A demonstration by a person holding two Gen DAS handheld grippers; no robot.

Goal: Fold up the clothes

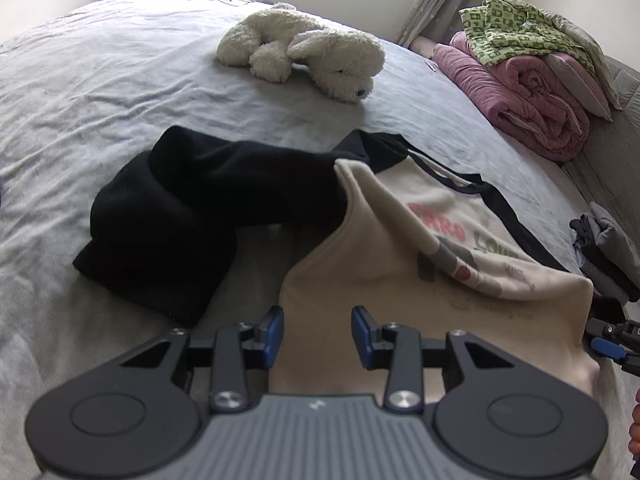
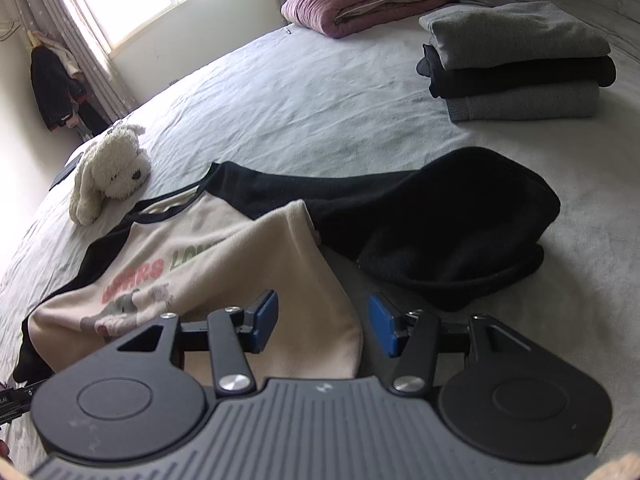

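A cream sweatshirt [image 1: 380, 280] with black sleeves and a colourful print lies on the grey bed sheet [image 1: 100, 100]. Part of its cream body is folded over the print. In the left wrist view one black sleeve [image 1: 172, 220] lies bunched to the left. My left gripper [image 1: 318, 332] is open, its blue pads hovering over the shirt's near edge and holding nothing. In the right wrist view my right gripper [image 2: 324, 320] is also open, over the near cream edge [image 2: 280, 280], with the other black sleeve [image 2: 440, 232] spread to the right. The right gripper's tip [image 1: 608, 344] shows at the left view's right edge.
A white plush dog [image 1: 312, 56] lies beyond the shirt. A rolled pink quilt [image 1: 528, 100] with a green patterned cloth [image 1: 512, 28] on it sits at the bed's far right. A stack of folded grey and black clothes [image 2: 520, 64] rests on the sheet.
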